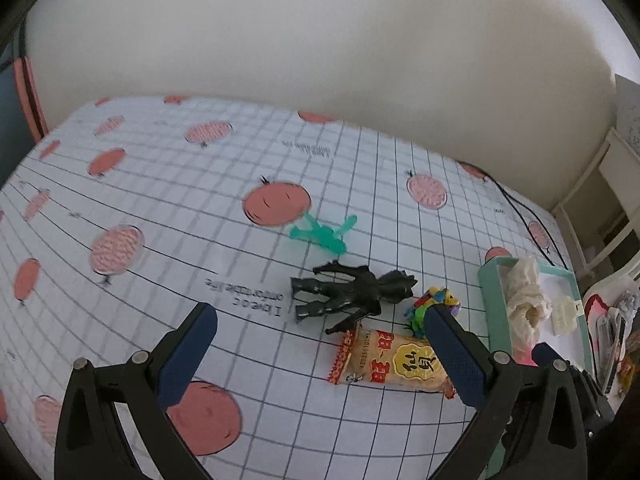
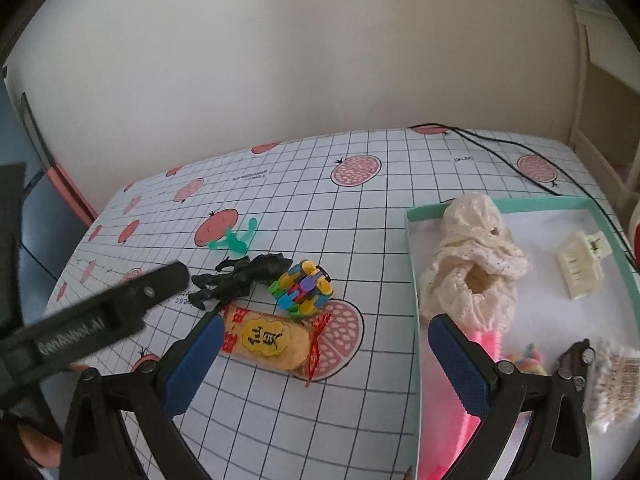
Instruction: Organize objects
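Note:
On the grid-and-tomato tablecloth (image 1: 160, 200) lie a black toy figure (image 1: 352, 292) (image 2: 240, 276), a translucent green figure (image 1: 324, 234) (image 2: 236, 240), a multicoloured block toy (image 1: 440, 298) (image 2: 304, 288) and a yellow snack packet (image 1: 392, 360) (image 2: 268, 338). My left gripper (image 1: 320, 310) hovers open just short of the black figure, nothing between its fingers. My right gripper (image 2: 326, 320) is open too, its left finger over the packet's end, its right finger over the teal box (image 2: 412, 264) (image 1: 490, 292). The box holds a cream lace cloth (image 2: 476, 264), a cream claw clip (image 2: 582, 266) and a pink comb (image 2: 492, 344).
A black cable (image 2: 500, 148) runs across the table's far right corner. A small packet (image 2: 612, 388) and a dark clip (image 2: 576, 356) lie in the box's near right. A plain wall backs the table. White furniture (image 1: 600, 200) and clutter stand to the right.

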Demonstrator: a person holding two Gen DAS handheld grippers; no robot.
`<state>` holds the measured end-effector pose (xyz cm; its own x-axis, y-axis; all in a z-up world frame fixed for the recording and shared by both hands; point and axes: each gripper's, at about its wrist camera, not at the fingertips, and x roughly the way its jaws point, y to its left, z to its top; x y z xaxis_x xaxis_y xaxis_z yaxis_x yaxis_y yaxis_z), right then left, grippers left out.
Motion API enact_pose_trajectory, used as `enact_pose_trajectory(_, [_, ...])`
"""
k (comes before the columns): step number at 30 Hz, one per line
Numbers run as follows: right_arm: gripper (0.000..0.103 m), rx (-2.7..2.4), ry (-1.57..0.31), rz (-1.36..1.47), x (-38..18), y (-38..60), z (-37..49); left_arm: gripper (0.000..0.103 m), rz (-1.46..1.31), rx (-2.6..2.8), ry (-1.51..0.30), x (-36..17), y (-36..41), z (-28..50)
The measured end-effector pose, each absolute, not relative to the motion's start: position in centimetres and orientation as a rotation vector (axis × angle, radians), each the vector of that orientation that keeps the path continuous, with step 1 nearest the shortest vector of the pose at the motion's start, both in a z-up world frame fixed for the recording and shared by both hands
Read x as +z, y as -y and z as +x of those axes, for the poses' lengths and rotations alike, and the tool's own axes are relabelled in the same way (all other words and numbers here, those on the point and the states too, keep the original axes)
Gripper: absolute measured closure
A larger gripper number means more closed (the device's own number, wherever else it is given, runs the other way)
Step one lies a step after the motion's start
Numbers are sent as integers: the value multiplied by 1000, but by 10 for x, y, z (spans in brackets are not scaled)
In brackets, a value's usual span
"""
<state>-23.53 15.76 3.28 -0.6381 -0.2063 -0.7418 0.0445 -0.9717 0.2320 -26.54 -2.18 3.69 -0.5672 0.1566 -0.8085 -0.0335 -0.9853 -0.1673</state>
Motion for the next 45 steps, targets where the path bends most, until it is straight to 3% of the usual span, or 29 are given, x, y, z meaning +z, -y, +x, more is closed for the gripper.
enact_pose_trajectory(6, [1, -2736, 160, 1228, 36, -152, -252, 0, -1423, 2648, 306, 27, 31, -273])
enact_pose_trajectory(15, [16, -2661, 89, 1224, 28, -139, -272, 0, -1601, 2560, 575, 14, 48, -278])
enact_pose_trajectory(22, [21, -2622, 43, 1258, 16, -136, -281, 0, -1665, 2485, 727, 3, 38, -275])
enact_pose_trajectory(35, [28, -2575, 20, 1276, 5, -132, -289, 8, -1692, 2484, 827, -4, 29, -275])
enact_pose_trajectory(43, [36, -2554, 11, 1295, -1, -125, -294, 8, -1702, 2509, 870, -7, 34, -276])
enact_pose_trajectory(45, [42, -2548, 7, 1300, -3, -123, -294, 8, -1702, 2513, 876, -7, 34, -276])
